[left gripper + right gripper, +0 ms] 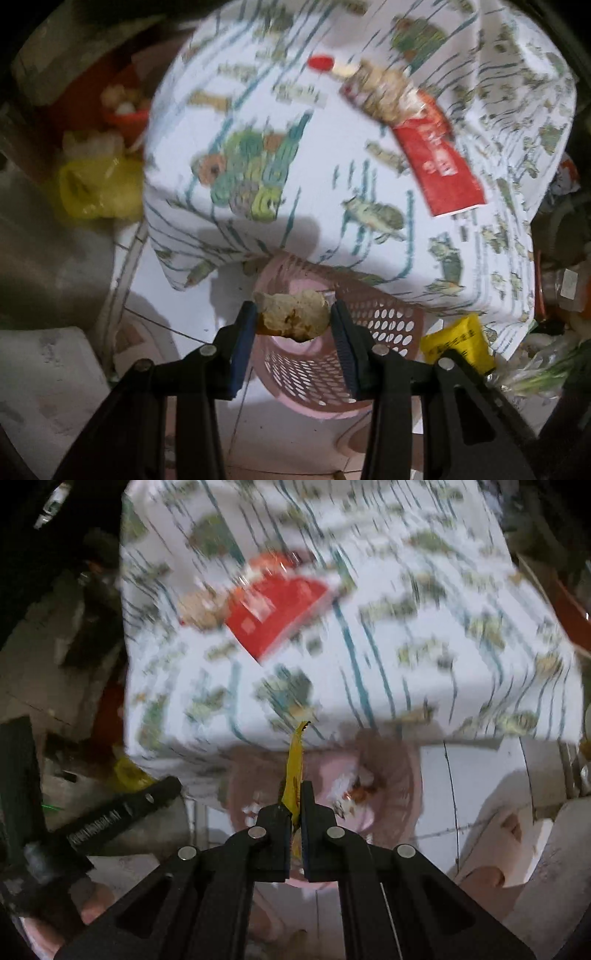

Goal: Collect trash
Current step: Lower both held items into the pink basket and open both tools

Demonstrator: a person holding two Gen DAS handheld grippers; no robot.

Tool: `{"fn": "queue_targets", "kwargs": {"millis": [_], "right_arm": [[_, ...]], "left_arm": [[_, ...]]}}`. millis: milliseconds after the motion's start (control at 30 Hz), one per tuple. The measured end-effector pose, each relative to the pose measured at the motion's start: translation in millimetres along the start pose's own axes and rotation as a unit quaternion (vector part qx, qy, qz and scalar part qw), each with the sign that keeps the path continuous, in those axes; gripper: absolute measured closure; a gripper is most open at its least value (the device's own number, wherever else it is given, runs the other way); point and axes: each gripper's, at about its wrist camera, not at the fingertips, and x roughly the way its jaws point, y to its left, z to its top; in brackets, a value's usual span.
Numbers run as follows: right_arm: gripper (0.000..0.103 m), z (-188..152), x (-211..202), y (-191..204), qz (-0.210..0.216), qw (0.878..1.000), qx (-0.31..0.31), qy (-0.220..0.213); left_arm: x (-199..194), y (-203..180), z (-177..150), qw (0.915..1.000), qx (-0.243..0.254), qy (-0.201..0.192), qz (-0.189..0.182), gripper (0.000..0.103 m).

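Note:
My left gripper is shut on a crumpled, stained tissue wad and holds it above the pink perforated trash basket that stands on the floor below the table edge. My right gripper is shut on a thin yellow wrapper, seen edge-on, held above the same pink basket, which has scraps inside. A red snack packet lies on the patterned tablecloth; it also shows in the right wrist view. The left gripper's black arm shows at the left of the right wrist view.
A red bottle cap lies on the cloth. A yellow plastic bag and a red bowl of scraps sit left of the table. A yellow packet and green vegetables in plastic are at the right. White tiled floor lies below.

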Motion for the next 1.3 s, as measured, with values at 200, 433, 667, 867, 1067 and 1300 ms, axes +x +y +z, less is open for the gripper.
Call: {"fn": "queue_targets", "kwargs": {"millis": [200,433,667,867,1067,1300], "right_arm": [[0.099,0,54,-25,-0.017,0.998,0.034,0.043],[0.099,9,75,-47,-0.025,0.996,0.064,0.053],[0.098,9,77,-53,-0.015,0.996,0.076,0.052],[0.092,11,76,-60,-0.01,0.994,0.09,0.054],[0.08,9,69,-67,-0.005,0.993,0.109,0.048],[0.08,11,38,-59,0.0,0.994,0.11,0.024]], "left_arm": [[42,-3,-8,0.9994,0.013,0.03,-0.014,0.064],[73,6,-16,0.9978,-0.012,0.056,-0.032,0.064],[78,1,-20,0.9975,0.0,0.066,-0.026,0.063],[72,-5,-18,0.9982,0.022,0.053,0.015,0.038],[66,-6,-18,0.9983,0.027,0.047,0.021,0.038],[29,-15,-12,0.999,0.04,-0.003,0.021,0.037]]}}
